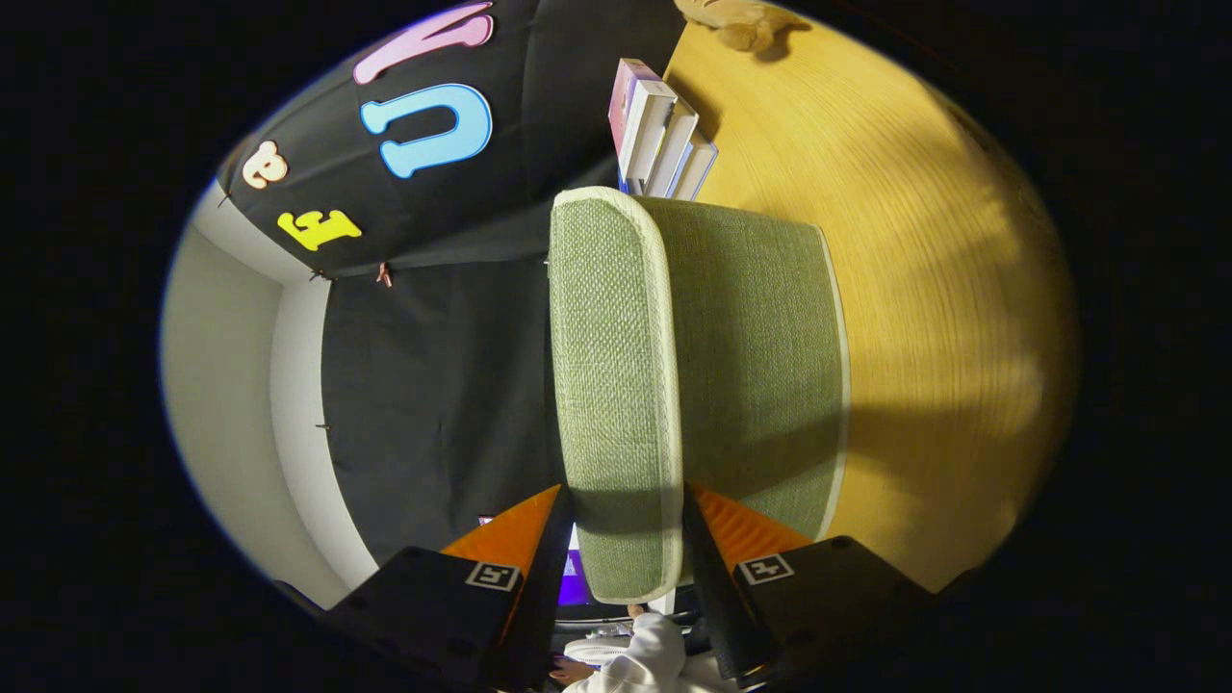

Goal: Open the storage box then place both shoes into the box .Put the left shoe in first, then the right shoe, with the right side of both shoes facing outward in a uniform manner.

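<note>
A black cloth wall and a warm wooden bench [924,289] are framing the scene. The claw [624,525] is straddling the near end of the green woven storage box [760,346], its lid [606,385] sitting between the two fingers; whether both are actually pressing on the lid's cream-piped edge cannot be told, though they look closed in tightly around it. The view is rolled sideways, so the lid seems to be standing up off the box. Judging by the fabric, the lid should be light and slightly floppy, best pinched at its stiffened rim. Beyond the box, a stack of books [659,130] is resting on the bench; a tan object [736,24] is lying farther off. A person's sleeve [645,659] is showing behind the claw.
</note>
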Demonstrator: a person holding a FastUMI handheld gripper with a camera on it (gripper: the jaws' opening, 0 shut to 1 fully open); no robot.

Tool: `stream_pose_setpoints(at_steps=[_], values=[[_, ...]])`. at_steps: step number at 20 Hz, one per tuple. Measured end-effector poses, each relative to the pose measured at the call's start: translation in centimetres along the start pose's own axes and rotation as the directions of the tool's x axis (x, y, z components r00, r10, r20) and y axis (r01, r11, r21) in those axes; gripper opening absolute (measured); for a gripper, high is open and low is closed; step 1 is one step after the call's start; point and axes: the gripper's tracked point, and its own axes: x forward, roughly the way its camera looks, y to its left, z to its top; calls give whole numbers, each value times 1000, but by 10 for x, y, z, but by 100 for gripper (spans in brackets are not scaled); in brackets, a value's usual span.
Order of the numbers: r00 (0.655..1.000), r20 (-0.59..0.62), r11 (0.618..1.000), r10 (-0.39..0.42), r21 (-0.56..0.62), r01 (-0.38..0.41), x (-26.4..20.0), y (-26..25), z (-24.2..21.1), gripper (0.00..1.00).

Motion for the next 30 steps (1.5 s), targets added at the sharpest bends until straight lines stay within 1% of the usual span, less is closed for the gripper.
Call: stream_pose_setpoints(at_steps=[3, 4, 6, 7, 8, 12, 13, 14, 16, 18, 20, 21, 23, 26, 30], values=[[1000, -16, 1000, -11, 16, 12, -8, 6, -7, 60], [1000, -7, 999, -29, 19, 29, -10, 3, -7, 51], [1000, 14, 998, -18, 63, 17, -14, 13, -4, 26], [1000, 17, 998, -7, 69, 6, -14, 18, -6, 22], [1000, 20, 998, -12, 67, 10, -12, 19, -6, 16], [1000, 20, 994, 2, 106, -4, -3, 34, -4, 16], [1000, 26, 996, -6, 85, 4, -1, 36, -4, 16], [999, 27, 999, -29, 47, 27, 5, 34, -4, 12], [999, 12, 999, -44, 7, 44, 7, 37, -9, 5], [999, 0, 999, -40, -4, 40, 12, 44, -10, 5], [996, -1, 995, -87, -43, 87, 12, 45, -13, 5], [996, 7, 994, -93, -57, 93, 10, 53, -13, 5], [996, 26, 994, -80, -77, 82, 12, 74, -13, 5], [997, 26, 989, -74, -124, 76, 21, 109, -18, 5], [994, 24, 967, -104, -230, 107, 47, 150, -21, 6]])
